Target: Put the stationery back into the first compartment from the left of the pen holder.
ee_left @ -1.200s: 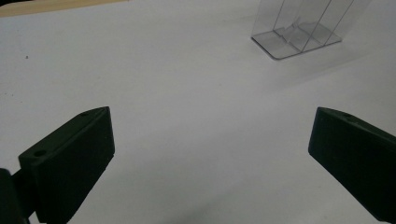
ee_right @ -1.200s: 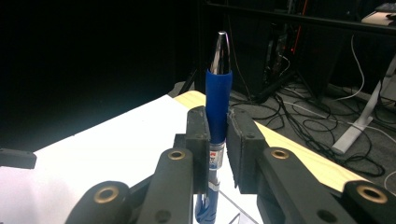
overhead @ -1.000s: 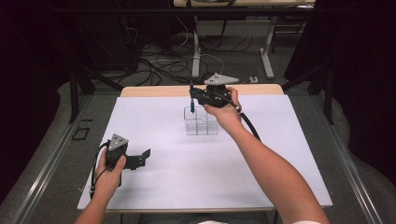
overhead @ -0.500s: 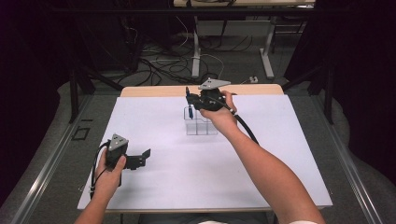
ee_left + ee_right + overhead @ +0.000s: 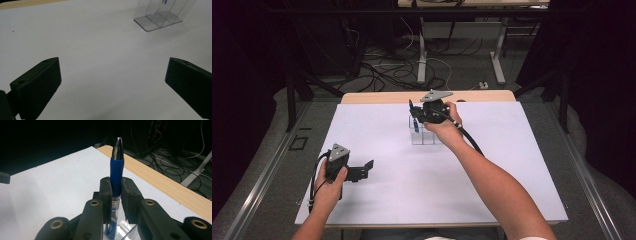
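My right gripper (image 5: 413, 116) is shut on a blue pen (image 5: 117, 167) with a silver tip, held upright with the tip up. The pen's lower end sits in a clear plastic holder (image 5: 424, 135) with compartments, at the far middle of the white table (image 5: 512, 165). From the right gripper view the pads pinch the pen's barrel, and a corner of the clear holder (image 5: 127, 230) shows below. My left gripper (image 5: 367, 170) rests near the table's front left, open, nothing between its jaws. In the left gripper view the holder (image 5: 160, 15) stands ahead at the upper right.
A wooden strip (image 5: 377, 96) runs along the table's far edge. Cables (image 5: 382, 70) and metal table legs (image 5: 422, 55) lie on the floor beyond it. A metal rail (image 5: 262, 185) runs past the table's left side.
The right gripper has sunk a little with the pen, toward the clear holder. The left gripper has stayed in place.
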`<state>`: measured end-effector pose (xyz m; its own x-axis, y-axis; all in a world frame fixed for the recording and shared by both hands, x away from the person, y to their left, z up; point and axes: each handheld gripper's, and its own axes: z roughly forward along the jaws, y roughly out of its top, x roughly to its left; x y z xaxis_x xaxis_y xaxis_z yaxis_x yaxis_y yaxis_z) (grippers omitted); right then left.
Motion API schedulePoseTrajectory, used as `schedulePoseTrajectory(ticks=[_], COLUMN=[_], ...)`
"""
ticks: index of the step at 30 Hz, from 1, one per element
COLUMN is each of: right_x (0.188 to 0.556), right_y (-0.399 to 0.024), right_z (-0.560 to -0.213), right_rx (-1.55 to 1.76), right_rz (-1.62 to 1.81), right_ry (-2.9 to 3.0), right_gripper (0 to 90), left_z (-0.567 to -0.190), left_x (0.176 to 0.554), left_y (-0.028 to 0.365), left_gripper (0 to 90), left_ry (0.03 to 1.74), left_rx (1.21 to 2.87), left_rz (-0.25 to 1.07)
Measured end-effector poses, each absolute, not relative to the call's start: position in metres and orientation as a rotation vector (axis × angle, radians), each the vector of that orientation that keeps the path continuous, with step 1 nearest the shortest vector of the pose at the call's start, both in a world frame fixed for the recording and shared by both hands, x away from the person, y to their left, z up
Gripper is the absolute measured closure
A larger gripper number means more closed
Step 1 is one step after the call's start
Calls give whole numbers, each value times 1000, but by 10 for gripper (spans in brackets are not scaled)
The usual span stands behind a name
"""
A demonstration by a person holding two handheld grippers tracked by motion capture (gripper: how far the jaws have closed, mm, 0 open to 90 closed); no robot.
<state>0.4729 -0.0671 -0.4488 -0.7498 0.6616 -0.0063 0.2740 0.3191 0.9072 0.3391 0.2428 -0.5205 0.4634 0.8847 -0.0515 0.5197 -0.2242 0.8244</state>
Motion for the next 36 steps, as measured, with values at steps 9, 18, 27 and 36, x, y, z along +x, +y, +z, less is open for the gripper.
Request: schedulePoseTrajectory(ticks=[9, 18, 27, 36], right_x=[472, 469, 458, 446], right_y=[-66, -70, -81, -100], right_z=[-451, -445, -441, -435], right_rx=[832, 863, 898, 971], right_rz=[1401, 1412, 1426, 1385], right_ry=[2231, 2210, 2206, 2187], right_gripper=[754, 498, 395, 165], left_z=[-520, -520, -521, -520], left_x=[339, 339, 339, 339], left_y=[243, 243, 243, 242], left_gripper=[3, 3, 3, 3], left_ry=[1175, 1175, 1183, 1176], left_rx=[1892, 1895, 1887, 1895], left_rz=[559, 560, 552, 562])
